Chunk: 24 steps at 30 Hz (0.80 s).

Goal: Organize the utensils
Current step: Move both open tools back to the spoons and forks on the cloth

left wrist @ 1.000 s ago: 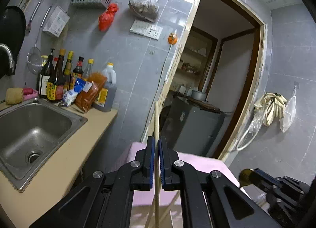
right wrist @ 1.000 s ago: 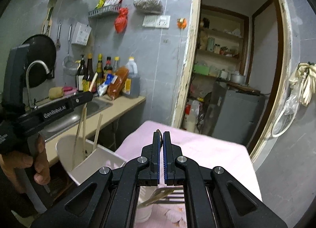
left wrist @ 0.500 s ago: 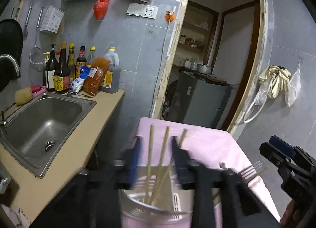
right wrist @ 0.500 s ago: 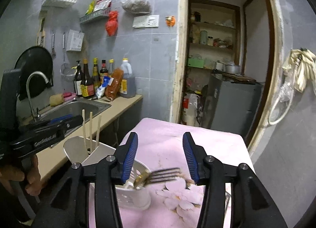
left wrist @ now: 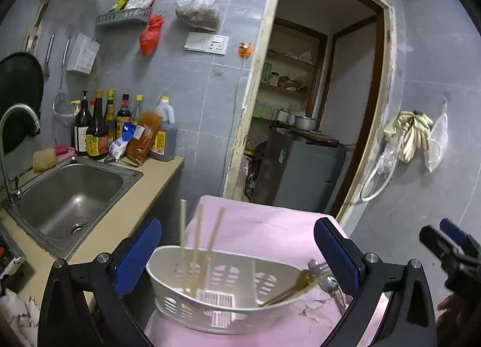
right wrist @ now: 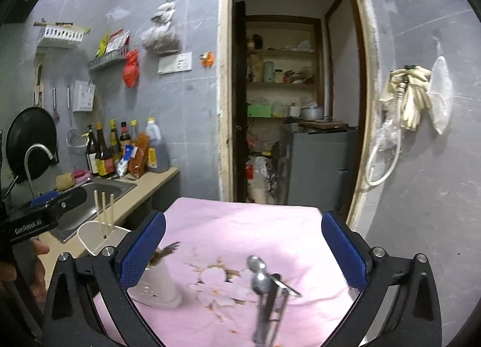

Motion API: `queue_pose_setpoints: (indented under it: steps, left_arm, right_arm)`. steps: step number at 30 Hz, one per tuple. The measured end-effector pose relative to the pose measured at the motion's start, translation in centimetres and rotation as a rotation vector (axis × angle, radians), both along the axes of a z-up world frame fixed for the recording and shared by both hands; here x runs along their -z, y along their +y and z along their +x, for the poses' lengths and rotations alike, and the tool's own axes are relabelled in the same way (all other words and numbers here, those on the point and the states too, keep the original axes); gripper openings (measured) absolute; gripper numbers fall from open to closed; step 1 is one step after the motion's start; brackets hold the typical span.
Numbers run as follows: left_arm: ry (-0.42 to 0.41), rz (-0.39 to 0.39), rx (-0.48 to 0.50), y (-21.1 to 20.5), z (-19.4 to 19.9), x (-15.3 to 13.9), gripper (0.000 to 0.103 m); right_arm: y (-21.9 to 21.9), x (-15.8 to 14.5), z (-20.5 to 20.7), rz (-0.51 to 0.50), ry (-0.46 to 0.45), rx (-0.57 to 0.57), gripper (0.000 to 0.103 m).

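Three chopsticks are seen upright in the white utensil basket on the pink-clothed table; a fork leans on its rim. Both the left hand-held gripper and right hand-held gripper are opening wide, nothing gripped. Spoons are left on the cloth.

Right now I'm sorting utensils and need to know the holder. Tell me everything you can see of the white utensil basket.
The white utensil basket looks like plastic, oval, with slotted walls and a perforated floor. It stands upright on the pink flowered tablecloth, near the edge by the counter. Three wooden chopsticks stand in its left end; a dark-handled fork leans out over its right rim. Neither tool touches it.
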State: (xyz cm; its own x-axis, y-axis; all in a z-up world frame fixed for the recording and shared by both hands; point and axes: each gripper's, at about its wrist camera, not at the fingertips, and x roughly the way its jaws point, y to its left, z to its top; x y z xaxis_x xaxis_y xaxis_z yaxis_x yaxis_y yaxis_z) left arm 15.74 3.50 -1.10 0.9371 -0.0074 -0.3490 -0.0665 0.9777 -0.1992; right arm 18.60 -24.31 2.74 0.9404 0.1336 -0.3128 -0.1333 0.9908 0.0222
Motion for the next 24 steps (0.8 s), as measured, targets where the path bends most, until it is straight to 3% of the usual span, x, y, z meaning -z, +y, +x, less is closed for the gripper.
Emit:
queue_pose_setpoints:
  steps: [12, 24]
  left_arm:
    - [-0.017, 0.065, 0.056, -7.6, -1.7, 0.0, 0.103]
    - [-0.001, 0.051, 0.119, -12.7, -1.6, 1.8, 0.103]
  right_arm:
    - [-7.9, 0.1, -0.4, -0.017, 0.019, 0.04, 0.102]
    - [-12.9, 1.5, -0.6, -0.021, 0.043, 0.071, 0.102]
